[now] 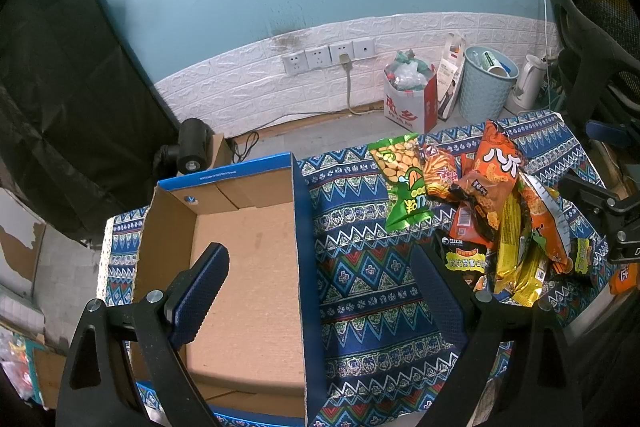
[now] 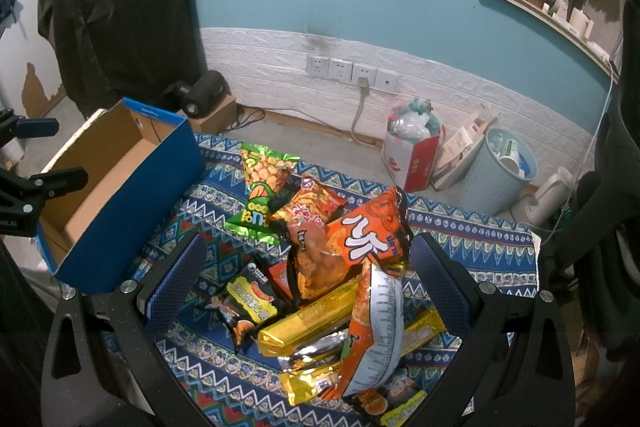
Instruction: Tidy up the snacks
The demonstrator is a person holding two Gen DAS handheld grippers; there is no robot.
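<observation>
The snack bags (image 2: 340, 287) lie in a pile right under the wide-open right hand-held gripper (image 2: 308, 275). They look light, puffy and slippery, so pinch a flat edge. The left hand-held gripper (image 1: 320, 287), open too, hangs over the cardboard box (image 1: 244, 267).

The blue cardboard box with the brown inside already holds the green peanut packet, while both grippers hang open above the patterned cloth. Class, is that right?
Not quite. The blue cardboard box holds nothing; the left wrist view shows its bare floor. The green peanut packet lies on the patterned cloth. Left gripper and right gripper are open.
</observation>
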